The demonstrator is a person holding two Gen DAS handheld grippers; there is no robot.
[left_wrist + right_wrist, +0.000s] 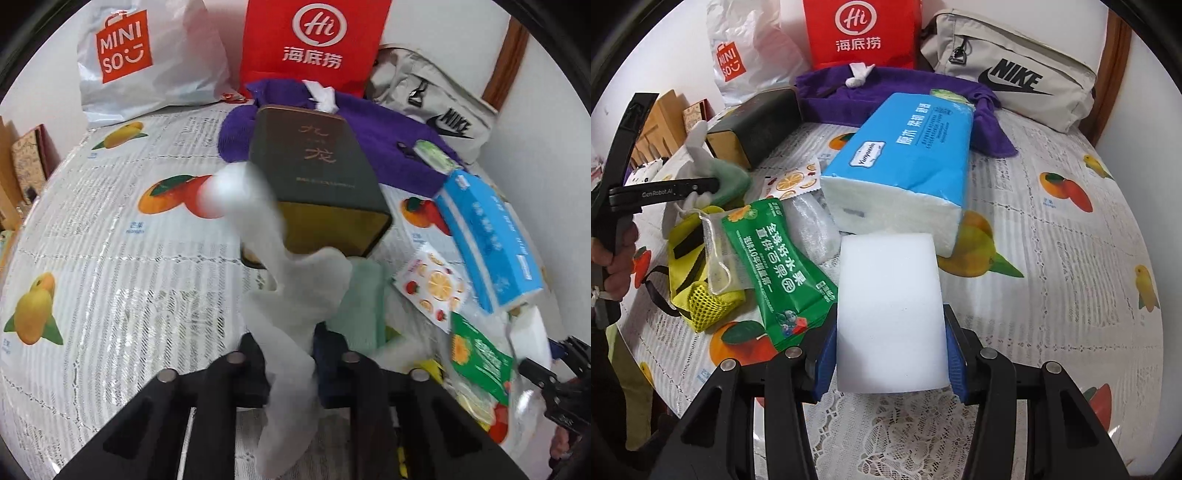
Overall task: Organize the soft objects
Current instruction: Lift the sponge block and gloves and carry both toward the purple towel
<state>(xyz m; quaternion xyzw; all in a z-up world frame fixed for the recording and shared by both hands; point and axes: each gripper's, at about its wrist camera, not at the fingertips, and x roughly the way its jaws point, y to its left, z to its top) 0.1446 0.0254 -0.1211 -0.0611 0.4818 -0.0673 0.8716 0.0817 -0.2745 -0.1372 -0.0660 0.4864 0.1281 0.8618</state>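
My left gripper (290, 345) is shut on a thin white cloth (291, 295) that stands up and droops over the fingers, held above the table. In the right wrist view the left gripper (713, 184) sits at the left with a pale green cloth (729, 177) beside it. My right gripper (890, 347) is shut on a white sponge block (890, 310), held just in front of the blue tissue pack (905, 155). A purple towel (827, 99) lies at the back of the table.
A dark box (317, 162) lies ahead of the left gripper. A green snack pouch (775, 254), a yellow mesh bag (701, 295), a fruit sticker sheet (792, 181), a Nike bag (1015, 74), a red bag (860, 29) and a Miniso bag (140, 59) crowd the fruit-print tablecloth (1052, 258).
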